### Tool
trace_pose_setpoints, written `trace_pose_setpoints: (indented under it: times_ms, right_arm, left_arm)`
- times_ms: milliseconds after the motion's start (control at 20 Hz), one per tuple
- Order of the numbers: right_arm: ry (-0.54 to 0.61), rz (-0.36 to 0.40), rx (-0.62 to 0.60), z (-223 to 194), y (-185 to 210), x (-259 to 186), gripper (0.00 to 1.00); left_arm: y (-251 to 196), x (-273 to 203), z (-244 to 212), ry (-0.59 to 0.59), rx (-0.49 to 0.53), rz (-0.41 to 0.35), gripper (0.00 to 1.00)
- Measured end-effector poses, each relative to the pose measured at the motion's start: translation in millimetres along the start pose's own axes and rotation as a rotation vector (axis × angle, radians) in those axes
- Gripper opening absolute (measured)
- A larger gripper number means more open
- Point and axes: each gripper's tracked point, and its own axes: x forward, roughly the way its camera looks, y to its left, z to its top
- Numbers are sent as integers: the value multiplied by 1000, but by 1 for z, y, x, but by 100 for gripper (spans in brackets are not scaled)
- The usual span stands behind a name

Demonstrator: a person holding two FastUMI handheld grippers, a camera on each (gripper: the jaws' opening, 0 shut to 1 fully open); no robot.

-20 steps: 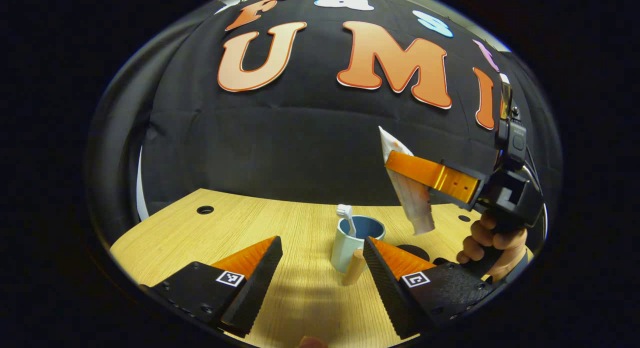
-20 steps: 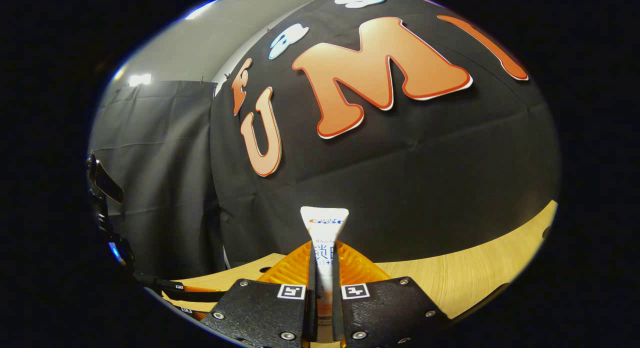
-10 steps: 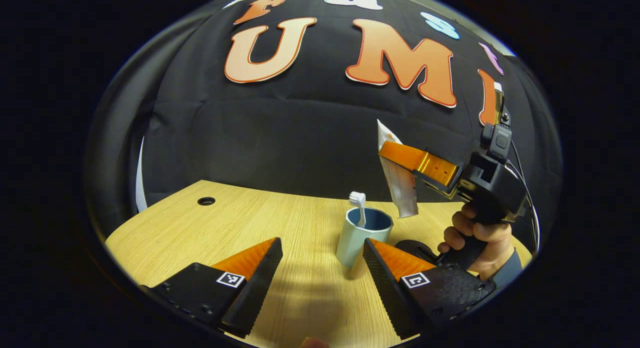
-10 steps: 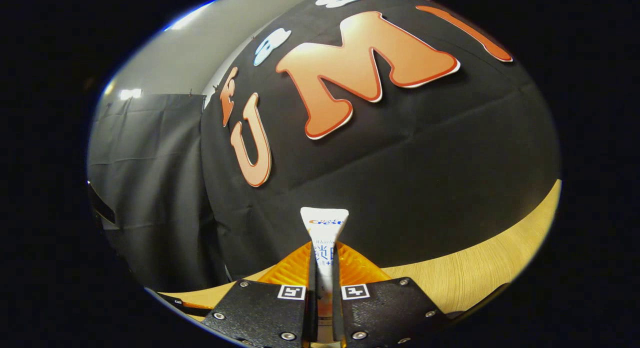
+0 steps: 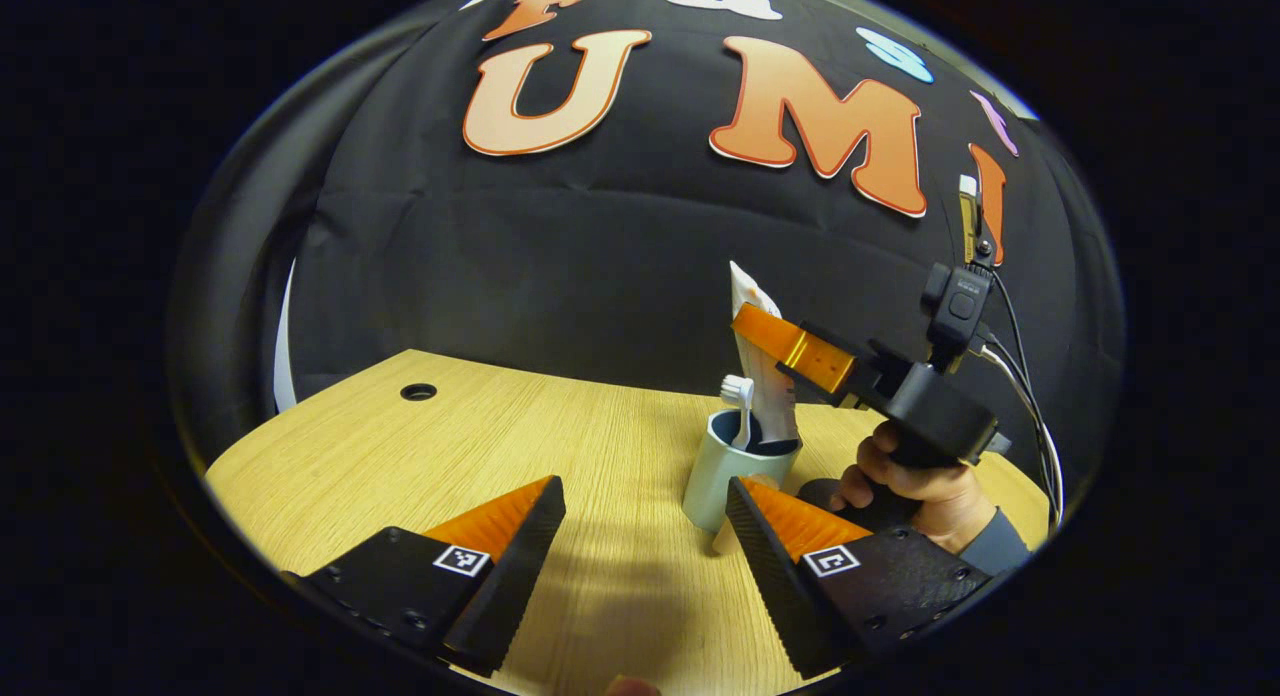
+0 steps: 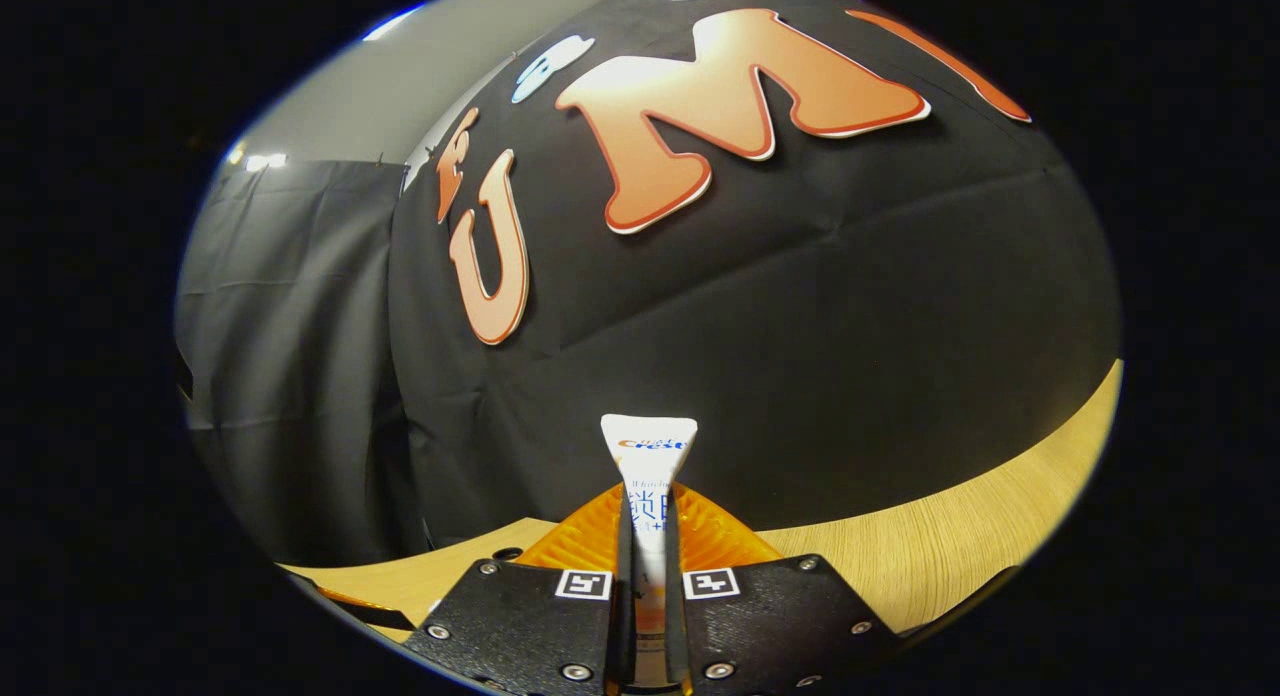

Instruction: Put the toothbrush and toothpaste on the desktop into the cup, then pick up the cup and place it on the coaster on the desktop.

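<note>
Left claw (image 5: 645, 541): open and empty, low over the desk (image 5: 400, 456).
Cup (image 5: 735, 466): upright on the desk, at 1 o'clock from the left claw.
Toothbrush (image 5: 738, 401): stands in the cup, bristles up.
Toothpaste (image 5: 762, 376): lower end inside the cup's rim.
Right claw (image 6: 645, 566): closed on the toothpaste, held by a hand (image 5: 905, 476) at 3 o'clock of the cup.

- right gripper (image 5: 765, 328) has come down toward the cup (image 5: 735, 468) — toothpaste tube (image 5: 762, 381), earlier hanging above and right of the rim, now has its lower end inside, beside the toothbrush (image 5: 738, 406).
</note>
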Motion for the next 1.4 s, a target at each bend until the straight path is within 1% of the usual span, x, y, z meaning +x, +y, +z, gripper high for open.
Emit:
trace_pose_setpoints:
  times_ms: [250, 400, 500, 650, 800, 850, 900, 950, 1000, 1050, 1100, 1150, 1300, 1350, 1400]
  right_arm:
    - [10, 8, -19, -9, 5, 4, 14]
    - [74, 12, -1, -21, 1, -4, 18]
    - [113, 3, -25, -29, -5, -10, 19]
    - [140, -4, -34, -28, -5, -22, 19]
    - [227, 2, -60, -40, -7, -39, 24]
    - [242, -1, -65, -42, -8, -45, 29]
    - [257, -6, -71, -42, -10, -52, 30]
    - [288, -8, -84, -43, -12, -59, 35]
    - [320, 7, -99, -47, -11, -67, 37]
    - [332, 23, -113, -45, -10, -75, 44]
    - [330, 29, -135, -41, -12, -82, 49]
    - [324, 23, -162, -35, -15, -86, 56]
    - [292, 36, -210, -14, -16, -100, 69]
    - [277, 44, -213, -4, -14, -105, 75]
    - [261, 44, -214, 4, -14, -110, 77]
  left_arm:
    - [2, 3, -3, 7, -8, 8, 97]
    - [2, 3, -6, 14, -14, 5, 98]
    - [0, 1, -4, 8, -23, -2, 98]
    - [-4, 0, -4, 10, -37, -15, 98]
    - [-7, -1, -4, 12, -46, -26, 98]
    - [-8, -2, -4, 15, -46, -29, 98]
    - [-9, -3, -2, 9, -48, -33, 98]
    - [-10, -4, 2, -5, -53, -42, 98]
    - [-9, -4, 4, -21, -55, -44, 98]
    - [-7, -3, 5, -24, -53, -40, 98]
    - [-6, -2, 4, -22, -49, -39, 97]
    - [-7, -1, 3, -20, -48, -41, 97]
    - [-7, -1, -3, -3, -37, -46, 98]
    - [-7, 1, -1, -9, -31, -54, 98]
    - [-7, 1, -1, -11, -29, -60, 98]
